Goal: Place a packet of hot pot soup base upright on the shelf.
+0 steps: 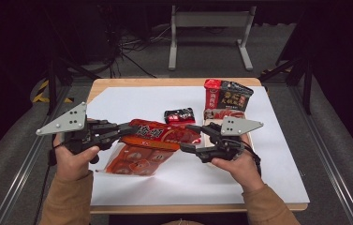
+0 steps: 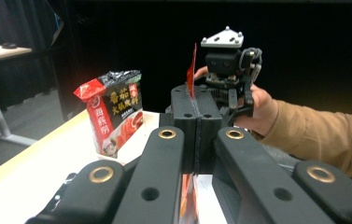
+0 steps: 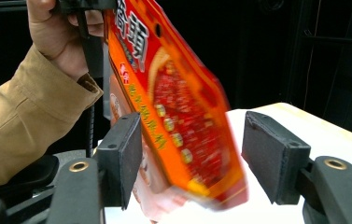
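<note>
High view had both forearms in tan sleeves coming in from the bottom edge, each hand on a tool over the white sheet (image 1: 202,180) covering the table. Left gripper (image 1: 129,129) was clamped tight on one end of the red snack pouch (image 1: 162,133); in the left gripper view you could see the pouch's thin edge (image 2: 192,74) sticking up out of the closed jaws. Pouch hung stretched between the two tools, lifted off the sheet. Right gripper (image 1: 189,137) was at the other end with its jaws spread wide, and in the right gripper view the pouch (image 3: 178,116) sat loose in the gap, pads clear of it on both sides, so let go on that end. Under the lifted pouch lay a clear-fronted red packet (image 1: 134,161) flat on the sheet. Bit further back, a small black-and-red sachet (image 1: 180,115), then another packet lying flat (image 1: 223,114), and at the far edge a black-and-red bag (image 1: 228,95) standing upright.
</note>
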Tool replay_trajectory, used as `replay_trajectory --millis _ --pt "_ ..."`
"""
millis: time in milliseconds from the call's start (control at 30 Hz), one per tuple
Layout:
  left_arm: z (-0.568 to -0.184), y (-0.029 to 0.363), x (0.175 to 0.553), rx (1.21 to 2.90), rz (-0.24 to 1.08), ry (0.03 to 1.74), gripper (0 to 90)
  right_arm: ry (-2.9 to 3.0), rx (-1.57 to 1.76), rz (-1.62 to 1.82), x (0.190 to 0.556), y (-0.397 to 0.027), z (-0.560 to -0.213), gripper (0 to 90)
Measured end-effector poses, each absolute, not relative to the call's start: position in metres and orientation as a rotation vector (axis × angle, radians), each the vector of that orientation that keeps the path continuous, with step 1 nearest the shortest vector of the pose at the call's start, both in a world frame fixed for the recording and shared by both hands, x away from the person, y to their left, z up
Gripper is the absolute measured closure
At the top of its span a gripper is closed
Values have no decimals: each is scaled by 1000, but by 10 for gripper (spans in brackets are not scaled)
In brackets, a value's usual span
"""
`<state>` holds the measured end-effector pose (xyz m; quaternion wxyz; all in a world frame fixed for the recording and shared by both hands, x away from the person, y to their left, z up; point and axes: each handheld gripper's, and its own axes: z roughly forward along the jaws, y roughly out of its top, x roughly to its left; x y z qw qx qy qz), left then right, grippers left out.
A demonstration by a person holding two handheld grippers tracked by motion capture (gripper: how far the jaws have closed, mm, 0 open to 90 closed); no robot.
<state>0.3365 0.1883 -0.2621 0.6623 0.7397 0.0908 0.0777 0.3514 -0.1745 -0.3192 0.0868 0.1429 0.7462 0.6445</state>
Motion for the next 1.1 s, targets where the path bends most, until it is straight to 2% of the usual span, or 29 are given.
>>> replay_trajectory --millis 200,367,467,633,1100 --pt "-266 177 340 1657 165 196 900 2229 452 1930 358 -177 -325 428" --pt "-269 171 342 1649 150 201 900 2251 348 1918 359 -180 -327 720" --pt "-269 173 343 1635 150 200 900 2245 284 1923 357 -182 -324 847" --pt "-270 174 342 1615 142 198 900 2246 245 1956 354 -184 -319 895" --pt "-274 178 347 1585 152 212 900 2278 291 1918 348 -187 -294 900"
